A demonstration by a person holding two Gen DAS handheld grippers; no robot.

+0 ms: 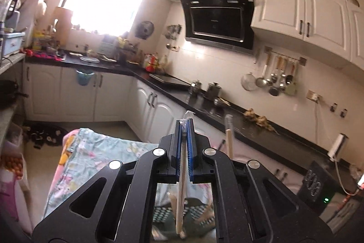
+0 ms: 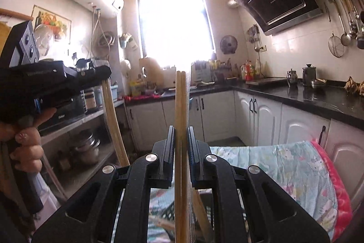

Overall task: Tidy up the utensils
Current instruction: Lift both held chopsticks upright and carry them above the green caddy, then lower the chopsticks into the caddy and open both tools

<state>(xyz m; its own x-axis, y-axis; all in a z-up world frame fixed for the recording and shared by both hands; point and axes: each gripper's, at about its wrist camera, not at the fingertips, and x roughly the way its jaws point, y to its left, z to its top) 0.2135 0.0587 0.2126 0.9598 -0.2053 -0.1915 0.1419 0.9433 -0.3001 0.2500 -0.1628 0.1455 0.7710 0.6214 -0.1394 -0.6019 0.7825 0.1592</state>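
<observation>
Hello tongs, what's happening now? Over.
Left tongs shut on wrapped chopsticks. Right tongs shut on chopstick pair. Both raised, nothing blocking.

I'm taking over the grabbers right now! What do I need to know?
Left gripper: shut on a wrapped pair of chopsticks, held up in the air.
Right gripper: shut on another wrapped chopstick pair, also raised.
Below both: a dark basket on the flowery cloth, with more wooden sticks in it.
Done: both pairs picked up.
Left: put them where they belong; the place isn't in view.
</observation>
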